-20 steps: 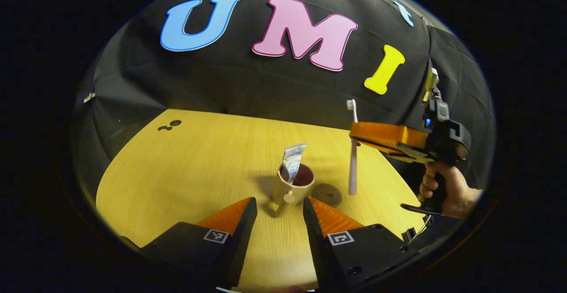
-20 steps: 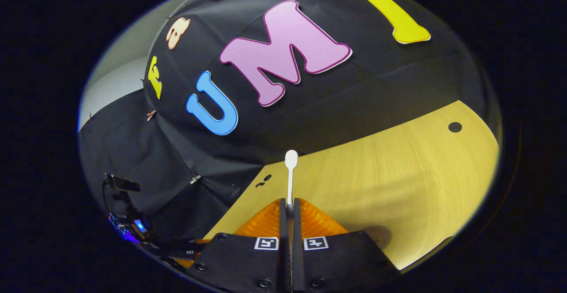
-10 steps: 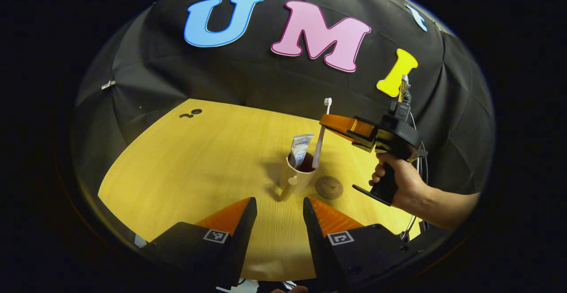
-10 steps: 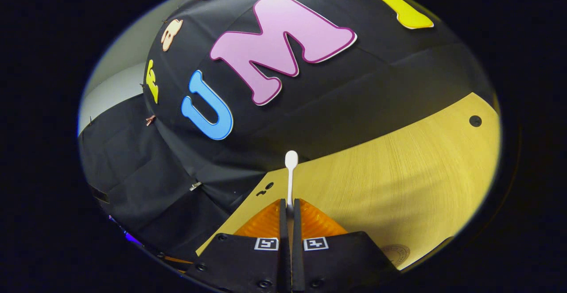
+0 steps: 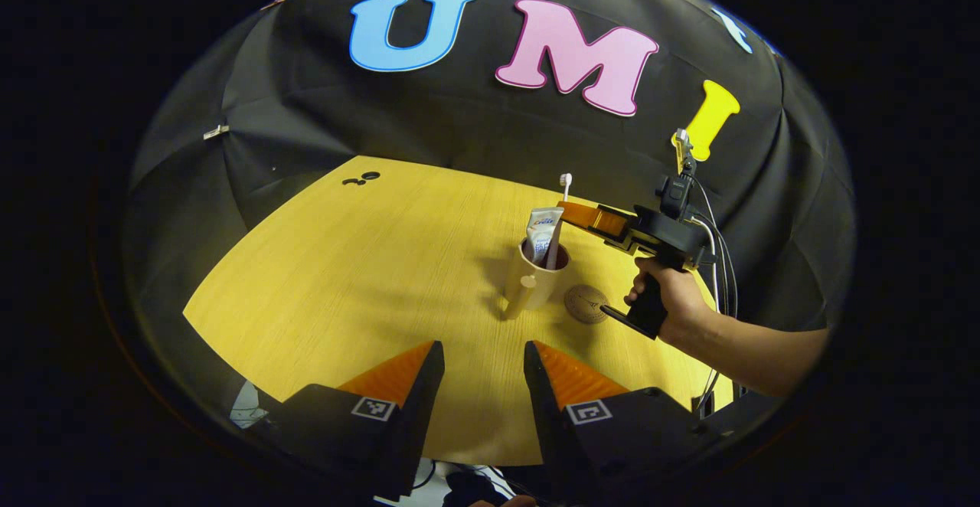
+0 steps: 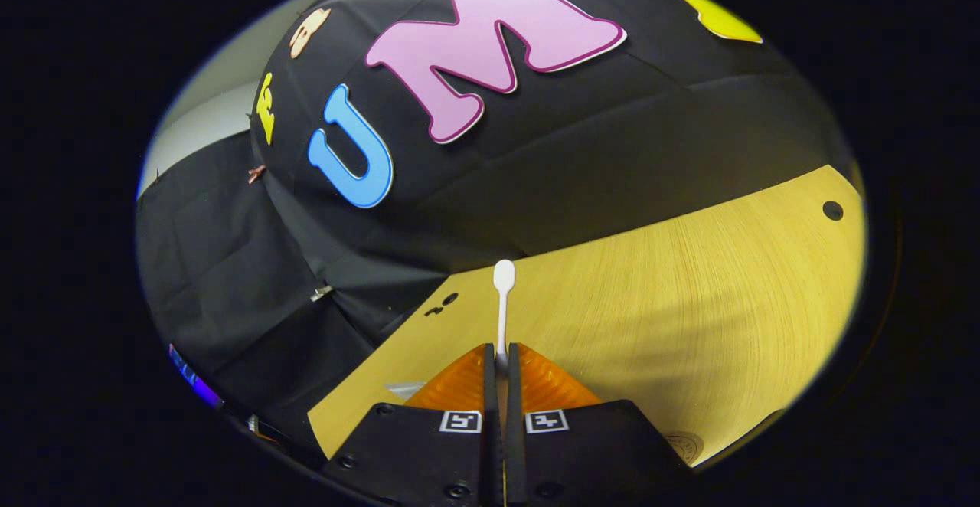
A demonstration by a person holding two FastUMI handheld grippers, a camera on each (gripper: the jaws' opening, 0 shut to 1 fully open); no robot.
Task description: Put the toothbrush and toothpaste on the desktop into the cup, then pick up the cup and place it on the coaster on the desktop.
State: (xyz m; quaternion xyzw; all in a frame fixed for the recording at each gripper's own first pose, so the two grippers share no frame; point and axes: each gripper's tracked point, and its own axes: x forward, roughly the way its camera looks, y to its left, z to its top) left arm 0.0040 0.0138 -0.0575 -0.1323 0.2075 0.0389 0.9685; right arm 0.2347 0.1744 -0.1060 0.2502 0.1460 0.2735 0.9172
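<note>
My right tongs [image 6: 496,369] are pressed together on the toothbrush [image 6: 502,304], pinching its thin stalk, and the brush end sticks out past the tips. In the left gripper view I see those right tongs [image 5: 570,214] held by a hand [image 5: 668,304], just above the cup [image 5: 536,277]. The low end of the toothbrush [image 5: 556,227] is already down inside the cup, next to the toothpaste [image 5: 543,233], which stands up in it.

My left tongs [image 5: 478,373] are apart and hold nothing. They hang over the near part of the counter [image 5: 367,262], well short of the cup.

The toothbrush looks light, thin and stiff. I think it will just drop and lean on the rim when I let go. The toothpaste looks soft and light too.

The cup is the thing to take care with. It looks small and light, with tall things inside, so I guess it could tip. It has a little handle on the near side. I would grab it by the wall or the handle, low down, and keep it upright.

The coaster [image 5: 586,304] lies flat just right of the cup.
</note>
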